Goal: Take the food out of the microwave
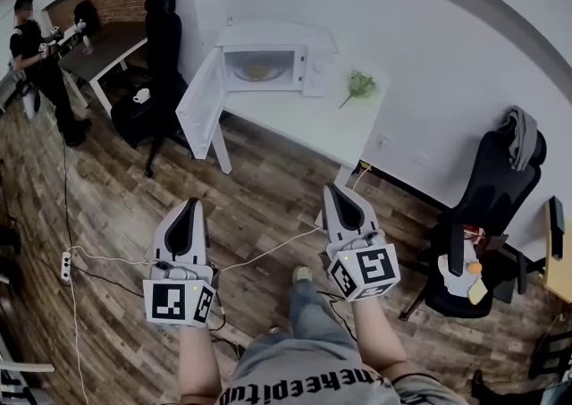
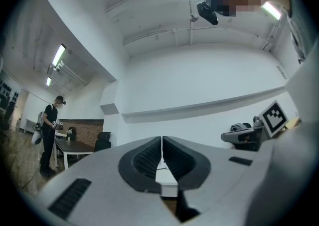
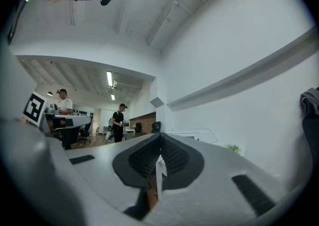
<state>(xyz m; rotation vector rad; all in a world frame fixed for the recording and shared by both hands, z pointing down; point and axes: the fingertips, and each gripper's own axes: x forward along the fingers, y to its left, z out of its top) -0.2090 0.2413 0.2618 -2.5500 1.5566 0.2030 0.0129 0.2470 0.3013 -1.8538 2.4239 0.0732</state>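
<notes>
— Both grippers: how do they stand?
— The left gripper [image 1: 191, 206] and the right gripper [image 1: 334, 190] are each closed tight, jaws together, with nothing between them. The person holds them out side by side, low and near, pointing toward the far table [image 1: 313, 126].
— And the food?
— The food [image 1: 256, 70] sits inside the microwave [image 1: 317, 71], a yellowish patch on the cavity floor. What it rests in is too small to tell. The door [image 1: 198, 106] hangs wide open to the left, so no opening step looks needed.
— So which step is this?
— The approach, by the look of it. The grippers are well apart from the microwave, with a stretch of floor between.
— What does the next move call for?
— Probably closing the gap to the table, then parting one pair of jaws before reaching into the cavity. The right gripper lines up nearer the opening; the left would have to pass the door.
— Anything in the way?
— Cables [image 1: 268, 253] cross the floor by the person's foot and run to a power strip [image 1: 65, 266] at the left, which is a trip risk. A black chair [image 1: 162, 46] stands left of the door, and a second chair [image 1: 483, 206] stands at the right. A green sprig [image 1: 359, 84] lies on the table right of the microwave, not before the opening. A bystander [image 1: 36, 59] stands far left, well away.
</notes>
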